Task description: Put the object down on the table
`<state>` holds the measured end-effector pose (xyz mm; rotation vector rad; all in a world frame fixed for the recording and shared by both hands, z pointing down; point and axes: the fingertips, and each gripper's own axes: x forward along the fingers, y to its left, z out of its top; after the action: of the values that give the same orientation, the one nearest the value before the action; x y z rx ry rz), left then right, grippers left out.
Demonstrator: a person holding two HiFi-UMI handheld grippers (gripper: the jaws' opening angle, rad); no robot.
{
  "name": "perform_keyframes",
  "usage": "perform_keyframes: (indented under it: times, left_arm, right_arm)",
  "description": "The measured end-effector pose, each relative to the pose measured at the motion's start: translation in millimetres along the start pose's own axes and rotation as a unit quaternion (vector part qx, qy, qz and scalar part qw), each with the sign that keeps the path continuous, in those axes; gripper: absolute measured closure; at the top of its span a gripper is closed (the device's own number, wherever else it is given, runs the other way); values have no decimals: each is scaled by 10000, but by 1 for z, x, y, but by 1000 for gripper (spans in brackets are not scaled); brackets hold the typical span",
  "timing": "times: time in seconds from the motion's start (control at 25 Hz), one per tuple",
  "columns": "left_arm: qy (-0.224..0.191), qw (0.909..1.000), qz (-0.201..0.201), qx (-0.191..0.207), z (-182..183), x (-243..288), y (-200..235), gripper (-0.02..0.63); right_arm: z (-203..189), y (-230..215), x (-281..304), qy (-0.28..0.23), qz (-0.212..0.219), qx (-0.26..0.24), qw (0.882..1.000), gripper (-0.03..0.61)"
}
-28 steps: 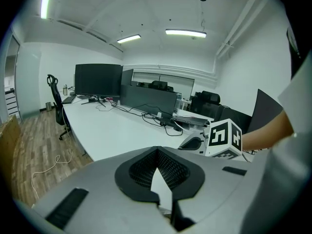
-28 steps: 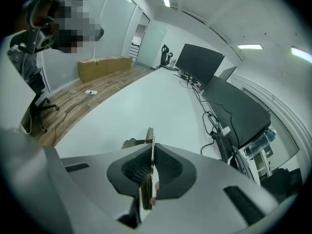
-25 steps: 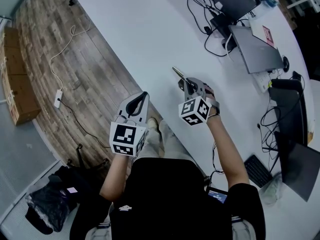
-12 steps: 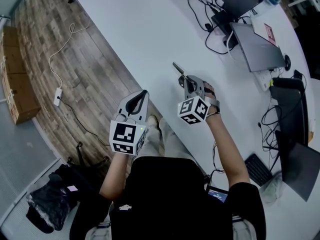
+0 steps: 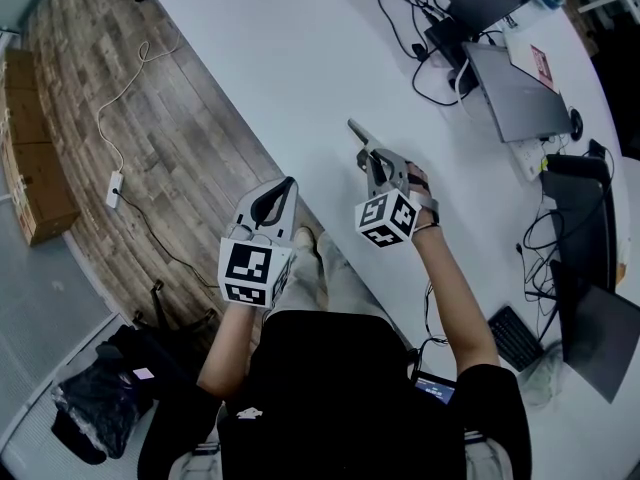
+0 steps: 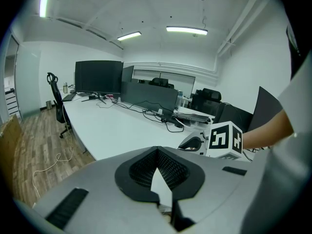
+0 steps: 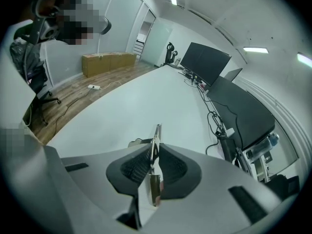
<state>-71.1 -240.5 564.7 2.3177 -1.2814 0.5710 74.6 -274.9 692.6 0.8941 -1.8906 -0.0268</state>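
Observation:
My right gripper (image 5: 373,156) is shut on a thin, flat metal tool (image 5: 358,134) and hangs over the near part of the white table (image 5: 300,58). The tool's tip sticks out past the jaws, pointing away across the table. In the right gripper view the tool (image 7: 156,138) stands edge-on between the dark pads (image 7: 132,165), above the table (image 7: 146,101). My left gripper (image 5: 288,186) is shut with nothing in it, held off the table's edge over the wooden floor. Its pads (image 6: 141,169) touch at the tips, and the right gripper's marker cube (image 6: 225,139) shows beyond them.
Laptops (image 5: 515,93), a tangle of black cables (image 5: 420,38) and a keyboard (image 5: 515,340) crowd the table's right side. On the floor at left lie a cardboard box (image 5: 30,168), a power strip (image 5: 114,190) with its cord, and a dark bag (image 5: 100,408).
The right gripper with the metal tool has edged slightly forward over the table. The left gripper has hardly moved.

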Motion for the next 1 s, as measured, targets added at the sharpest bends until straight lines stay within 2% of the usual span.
perform_keyframes:
  times: [0.68, 0.84, 1.0]
  left_arm:
    - [39, 10000, 12, -41, -6, -1, 3, 600]
    - [49, 9998, 93, 149, -8, -2, 6, 600]
    - [52, 9998, 77, 156, -8, 0, 5, 600]
  right_arm:
    - [-6, 10, 4, 104, 134, 90, 9998, 517]
    - [-9, 12, 5, 140, 209, 204, 9995, 504]
    - [-12, 16, 6, 187, 276, 241, 9992, 483]
